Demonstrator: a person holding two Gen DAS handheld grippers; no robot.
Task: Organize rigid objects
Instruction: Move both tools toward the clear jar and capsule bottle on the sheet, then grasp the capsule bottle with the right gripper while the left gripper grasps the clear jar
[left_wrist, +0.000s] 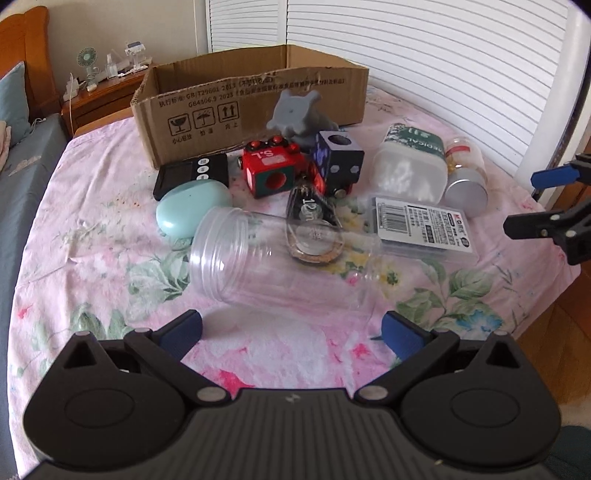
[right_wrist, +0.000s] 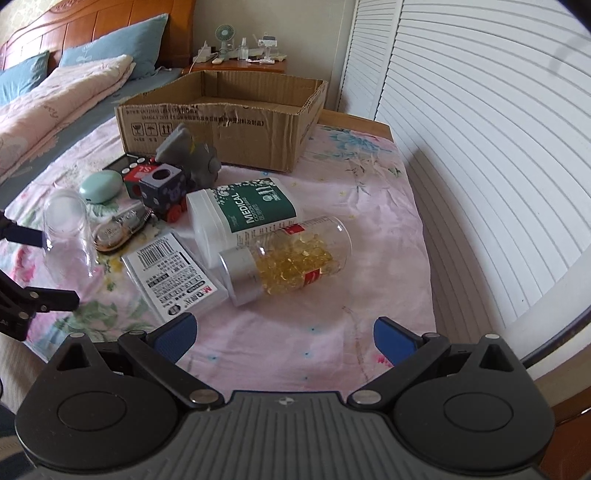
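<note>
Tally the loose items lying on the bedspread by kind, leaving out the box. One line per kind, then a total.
Clear bottles and jars: 3: empty jar, capsule bottle, small glass bottle
White tub: 1: medical cotton tub
Toys: 3: red block, dark block, grey toy
Cases and packs: 3: mint case, black device, labelled flat pack
Total: 10

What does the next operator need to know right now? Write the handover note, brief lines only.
Left tool: open, empty, lined up just short of the clear plastic jar lying on its side.
Right tool: open, empty, facing the silver-capped bottle of yellow capsules.
Brown cardboard box: at the far end of the pink floral cloth; what shows of its inside holds nothing.
Done: nothing boxed yet.
Left: jar, capsule bottle, white medical cotton tub, flat barcode-labelled case, mint oval case, toy blocks, grey toy.
</note>
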